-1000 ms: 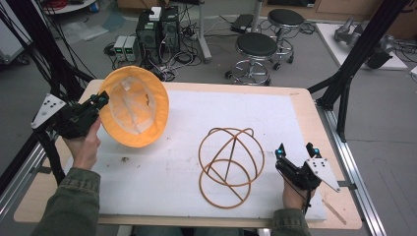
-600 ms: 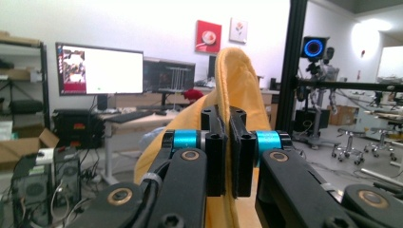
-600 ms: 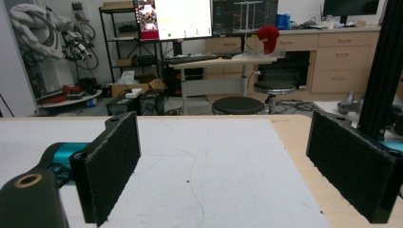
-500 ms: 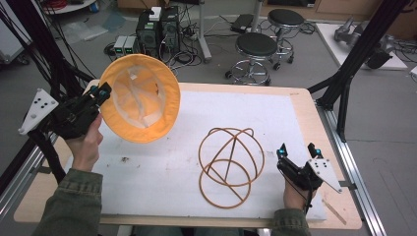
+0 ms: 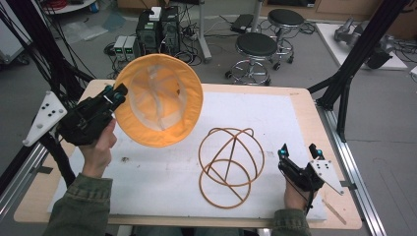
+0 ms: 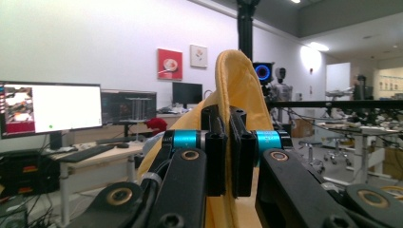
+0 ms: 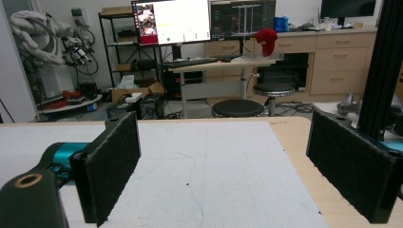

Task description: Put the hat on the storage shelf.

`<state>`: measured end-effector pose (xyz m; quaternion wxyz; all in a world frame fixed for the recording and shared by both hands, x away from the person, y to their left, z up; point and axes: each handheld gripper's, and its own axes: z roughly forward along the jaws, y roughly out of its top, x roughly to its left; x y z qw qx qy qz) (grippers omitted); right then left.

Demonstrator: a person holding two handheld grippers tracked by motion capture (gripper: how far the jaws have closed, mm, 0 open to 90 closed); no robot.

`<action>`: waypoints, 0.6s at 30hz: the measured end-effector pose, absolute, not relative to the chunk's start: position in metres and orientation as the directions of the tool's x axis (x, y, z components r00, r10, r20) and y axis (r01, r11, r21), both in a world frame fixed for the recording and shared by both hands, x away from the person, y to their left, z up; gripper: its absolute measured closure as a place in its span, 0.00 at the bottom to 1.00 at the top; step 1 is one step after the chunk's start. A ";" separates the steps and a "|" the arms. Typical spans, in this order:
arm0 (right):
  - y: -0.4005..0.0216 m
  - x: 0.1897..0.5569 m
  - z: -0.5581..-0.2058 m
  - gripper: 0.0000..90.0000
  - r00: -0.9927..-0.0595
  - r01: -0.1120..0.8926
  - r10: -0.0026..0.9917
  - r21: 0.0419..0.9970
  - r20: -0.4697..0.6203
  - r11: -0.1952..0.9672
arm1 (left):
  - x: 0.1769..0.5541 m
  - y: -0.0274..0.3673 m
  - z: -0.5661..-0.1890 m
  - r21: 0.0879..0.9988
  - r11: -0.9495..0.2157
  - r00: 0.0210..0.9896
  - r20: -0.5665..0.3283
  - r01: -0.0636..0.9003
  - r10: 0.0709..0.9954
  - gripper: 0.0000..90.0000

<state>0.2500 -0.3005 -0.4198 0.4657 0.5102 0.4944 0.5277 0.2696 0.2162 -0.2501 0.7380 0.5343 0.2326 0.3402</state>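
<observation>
White table mat, left claw clamped on lifted yellow cover's rim, right claw wide open, empty.

Right gripper has its two black padded jaws spread wide apart, one at the lower left of the frame and one at the right edge, nothing between them but the white mat covering the wooden table. A teal bit of the gripper sits at lower left. Past the table's far edge there's a black stool mid-frame, a desk with a lit monitor up top, a red thing on it, and wooden drawers at upper right.
</observation>
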 end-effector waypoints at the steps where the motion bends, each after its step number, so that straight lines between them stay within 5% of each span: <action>1: -0.300 0.250 -0.420 0.11 -0.046 0.013 0.996 0.997 0.078 -0.077 | 0.270 0.216 -0.250 0.947 0.198 0.660 0.020 -0.254 0.751 0.96; 18: -0.298 0.249 -0.419 0.11 -0.057 0.013 0.996 0.998 0.067 -0.067 | 0.259 0.156 -0.244 0.950 0.130 0.725 0.123 -0.283 0.678 0.96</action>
